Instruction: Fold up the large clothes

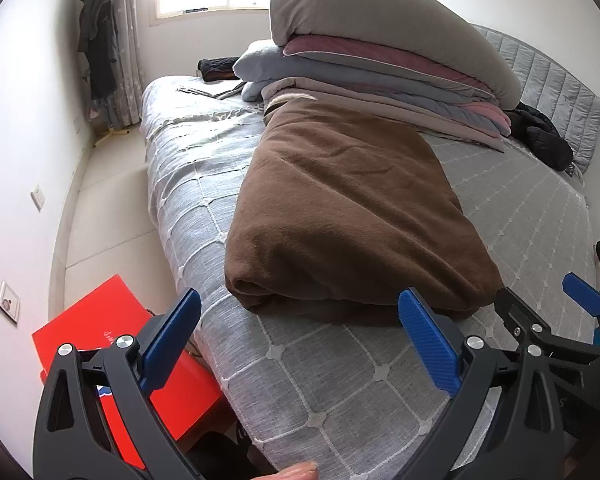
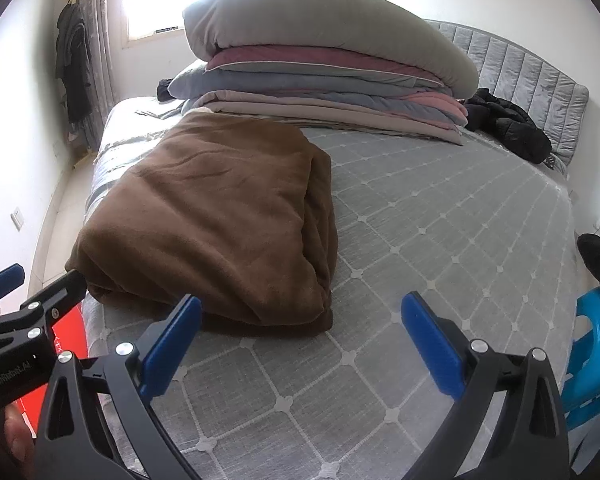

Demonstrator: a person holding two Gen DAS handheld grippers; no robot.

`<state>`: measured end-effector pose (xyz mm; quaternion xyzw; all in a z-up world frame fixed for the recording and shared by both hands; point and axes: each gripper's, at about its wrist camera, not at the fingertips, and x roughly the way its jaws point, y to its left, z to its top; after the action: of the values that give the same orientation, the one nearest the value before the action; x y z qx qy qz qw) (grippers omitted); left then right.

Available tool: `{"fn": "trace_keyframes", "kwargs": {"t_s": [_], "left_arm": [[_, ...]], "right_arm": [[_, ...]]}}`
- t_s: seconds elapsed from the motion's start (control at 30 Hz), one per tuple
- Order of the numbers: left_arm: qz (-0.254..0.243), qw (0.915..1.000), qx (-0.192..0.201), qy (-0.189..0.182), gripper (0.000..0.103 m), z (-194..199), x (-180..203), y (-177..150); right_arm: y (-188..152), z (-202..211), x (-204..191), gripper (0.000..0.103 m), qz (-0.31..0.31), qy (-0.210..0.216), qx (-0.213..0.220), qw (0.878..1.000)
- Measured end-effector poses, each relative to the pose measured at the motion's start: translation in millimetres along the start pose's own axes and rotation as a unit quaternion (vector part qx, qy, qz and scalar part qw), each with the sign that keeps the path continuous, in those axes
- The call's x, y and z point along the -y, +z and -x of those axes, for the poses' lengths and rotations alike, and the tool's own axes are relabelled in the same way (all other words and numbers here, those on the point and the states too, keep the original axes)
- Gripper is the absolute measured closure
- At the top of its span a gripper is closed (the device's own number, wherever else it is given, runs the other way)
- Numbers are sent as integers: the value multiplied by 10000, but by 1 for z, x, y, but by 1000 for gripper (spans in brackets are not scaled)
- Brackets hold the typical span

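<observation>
A brown fleece garment (image 1: pixel 340 216) lies folded into a thick rectangle on the grey quilted bed (image 1: pixel 340 384), its rolled edge toward me. My left gripper (image 1: pixel 300 320) hovers open just short of that near edge, blue pads wide apart and holding nothing. In the right wrist view the brown bundle (image 2: pixel 216 216) sits left of centre. My right gripper (image 2: pixel 300 324) is open over bare bedspread (image 2: pixel 440 220) by the bundle's near right corner. The other gripper's tip shows at the left edge (image 2: pixel 40 300).
A tall stack of folded quilts and a pillow (image 1: pixel 380 52) fills the far side of the bed, with a black jacket (image 1: pixel 544 136) by the headboard. A red box (image 1: pixel 140 364) stands beside the bed on the left. A blue stool (image 2: pixel 596 352) is at the right.
</observation>
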<state>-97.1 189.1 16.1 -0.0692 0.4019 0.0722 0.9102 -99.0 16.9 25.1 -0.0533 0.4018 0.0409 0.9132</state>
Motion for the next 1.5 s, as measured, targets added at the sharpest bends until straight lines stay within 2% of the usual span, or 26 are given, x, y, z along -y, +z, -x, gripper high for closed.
{"fn": "trace_keyframes", "kwargs": {"t_s": [1.5], "left_arm": [[-34,10000,-11,26,8,0,5,-3]], "right_arm": [[0,-1,5,7,-84,-17,-37,10000]]}}
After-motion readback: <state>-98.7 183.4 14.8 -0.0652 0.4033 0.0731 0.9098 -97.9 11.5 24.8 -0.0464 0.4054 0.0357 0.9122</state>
